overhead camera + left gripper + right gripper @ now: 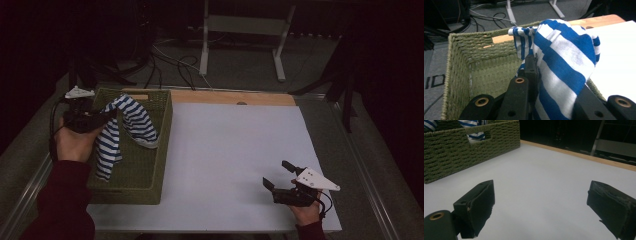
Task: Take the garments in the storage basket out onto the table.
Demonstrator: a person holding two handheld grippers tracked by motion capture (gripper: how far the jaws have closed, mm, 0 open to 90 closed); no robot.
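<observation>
The left gripper (102, 117) is clamping the blue-and-white striped cloth (131, 120) over the green woven basket (162, 150), positioned for depositing; the right gripper (280, 175) is idling wide open on the white table (225, 150).

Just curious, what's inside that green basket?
A blue-and-white striped cloth hangs into the basket, pinched by the left gripper. The rest of the woven floor looks bare. Whatever lies beneath the cloth's folds is covered.

A dim lab or recording room: grey carpet, loose black cables (172, 62) on the floor, a white desk frame (245, 30) beyond the white-topped table (235, 150).
</observation>
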